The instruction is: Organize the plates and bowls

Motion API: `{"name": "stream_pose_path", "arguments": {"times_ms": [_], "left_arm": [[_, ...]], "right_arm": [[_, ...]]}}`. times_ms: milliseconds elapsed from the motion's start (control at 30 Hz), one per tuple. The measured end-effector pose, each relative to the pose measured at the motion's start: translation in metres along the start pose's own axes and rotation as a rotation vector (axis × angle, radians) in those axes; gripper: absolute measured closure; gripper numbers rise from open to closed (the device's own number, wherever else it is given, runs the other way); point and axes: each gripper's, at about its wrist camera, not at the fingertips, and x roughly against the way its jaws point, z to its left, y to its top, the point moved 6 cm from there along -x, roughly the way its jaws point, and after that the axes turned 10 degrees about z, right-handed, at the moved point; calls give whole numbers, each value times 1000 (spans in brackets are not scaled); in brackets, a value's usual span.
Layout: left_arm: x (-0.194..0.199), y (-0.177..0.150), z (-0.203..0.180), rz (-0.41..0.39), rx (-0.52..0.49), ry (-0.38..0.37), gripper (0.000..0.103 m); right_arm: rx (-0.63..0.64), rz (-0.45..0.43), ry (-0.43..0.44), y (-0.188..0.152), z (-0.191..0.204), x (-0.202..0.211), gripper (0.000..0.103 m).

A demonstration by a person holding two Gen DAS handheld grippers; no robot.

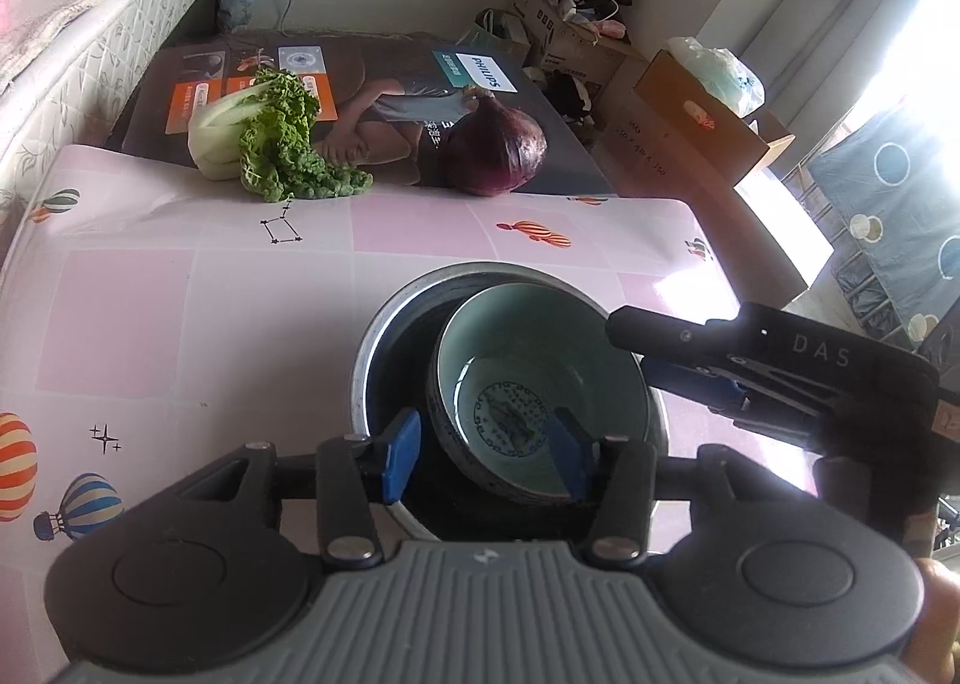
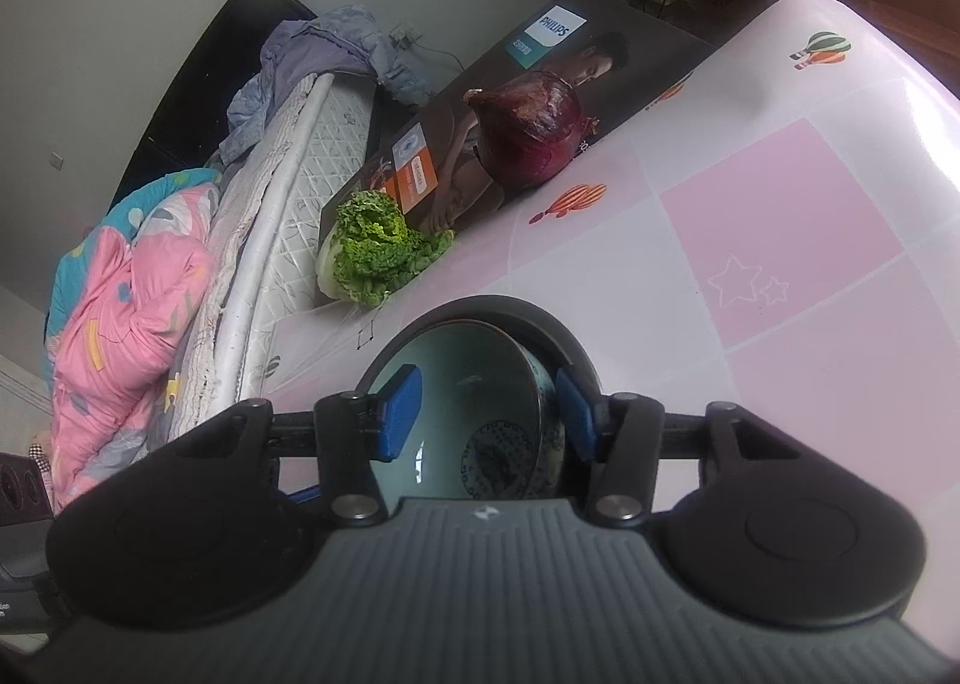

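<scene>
A pale green ceramic bowl (image 1: 528,384) with a dark printed centre lies tilted inside a larger dark bowl with a metal rim (image 1: 384,324) on the pink table. My left gripper (image 1: 486,456) is open, its blue pads (image 1: 402,450) on either side of the green bowl's near rim. My right gripper (image 1: 690,378) comes in from the right beside the bowls. In the right wrist view the green bowl (image 2: 456,414) sits between my right gripper's (image 2: 486,414) open blue pads (image 2: 399,411), inside the dark bowl (image 2: 564,336).
A leafy cabbage (image 1: 270,144) and a red onion (image 1: 492,150) lie at the table's far edge against a Philips box (image 1: 384,102). A mattress (image 1: 78,54) borders the left. Cardboard boxes (image 1: 690,126) stand on the floor at the right.
</scene>
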Motion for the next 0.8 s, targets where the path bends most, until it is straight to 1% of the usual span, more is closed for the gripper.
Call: {"name": "stream_pose_path", "arguments": {"times_ms": [33,100,200,233,300,333,400,433,467,500,567,633,667,767,800], "left_arm": [[6,-1,-1,-8,0,3,51],[19,-3,-2,-24,-1,7,47],[43,-13,-3,-49,-20,20,43],[54,-20,-2,-60,-37,34,42],[71,-34,-1,-75,-64,64,36],[80,-42,0,-83,-77,75,34],[99,-63,2,-106,-107,78,24],[109,-75,4,-122,-111,73,21],[117,-86,6,-135,-114,66,15],[124,-97,8,-147,-114,60,13],[138,-123,14,-166,-114,50,13],[149,-148,17,-180,-117,42,10],[154,-161,19,-189,-119,44,8],[165,-199,23,-222,-146,58,3],[167,-209,23,-227,-161,55,3]], "right_arm": [[-1,-13,12,1,2,5,45],[-16,-36,32,2,6,17,42],[-29,-51,59,-2,11,34,42],[-25,-54,70,-7,15,44,42],[-6,-65,80,-20,21,65,42],[7,-71,81,-28,24,76,42],[45,-92,80,-51,31,103,42],[60,-103,85,-64,34,115,40],[70,-111,94,-81,35,130,39],[74,-111,97,-95,36,140,38],[97,-116,92,-132,36,161,37],[127,-116,77,-165,37,173,34],[146,-111,64,-188,36,179,34],[198,-110,31,-241,37,188,32],[215,-110,12,-258,37,189,31]]}}
